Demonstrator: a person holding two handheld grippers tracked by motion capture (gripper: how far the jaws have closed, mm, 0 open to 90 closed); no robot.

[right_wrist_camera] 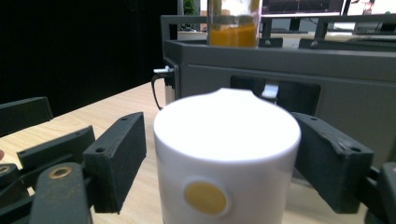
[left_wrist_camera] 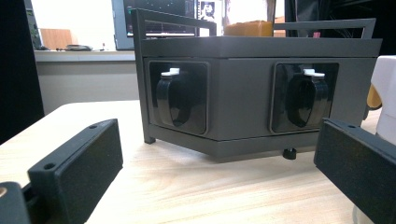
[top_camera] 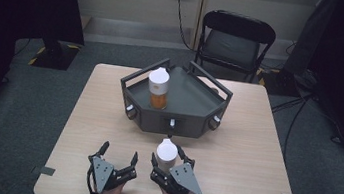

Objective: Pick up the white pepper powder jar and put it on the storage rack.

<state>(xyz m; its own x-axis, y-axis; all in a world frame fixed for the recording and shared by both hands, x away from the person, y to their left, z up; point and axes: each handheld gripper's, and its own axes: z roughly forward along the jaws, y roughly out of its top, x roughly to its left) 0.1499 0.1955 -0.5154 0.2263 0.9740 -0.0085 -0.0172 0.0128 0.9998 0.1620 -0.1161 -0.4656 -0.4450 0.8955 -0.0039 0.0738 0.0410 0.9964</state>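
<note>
A white-capped jar [top_camera: 166,153] stands on the table near the front edge, and its cap [right_wrist_camera: 226,140] looms close in the right gripper view. My right gripper [top_camera: 167,156] is open, one jaw on each side of this jar; a thin gap shows at the left pad [right_wrist_camera: 116,158]. My left gripper [top_camera: 120,151] rests open beside it with nothing between its jaws, facing the dark grey tray [left_wrist_camera: 243,93]. A second jar [top_camera: 158,89] with a white cap and orange contents stands upright in the tray [top_camera: 194,102].
The tray's front faces carry black loop handles in recesses [left_wrist_camera: 175,100] [left_wrist_camera: 306,100]. A black folding chair [top_camera: 235,40] stands behind the wooden table [top_camera: 253,153]. A dark stand [top_camera: 52,51] is on the floor at back left, and cables [top_camera: 292,123] run at right.
</note>
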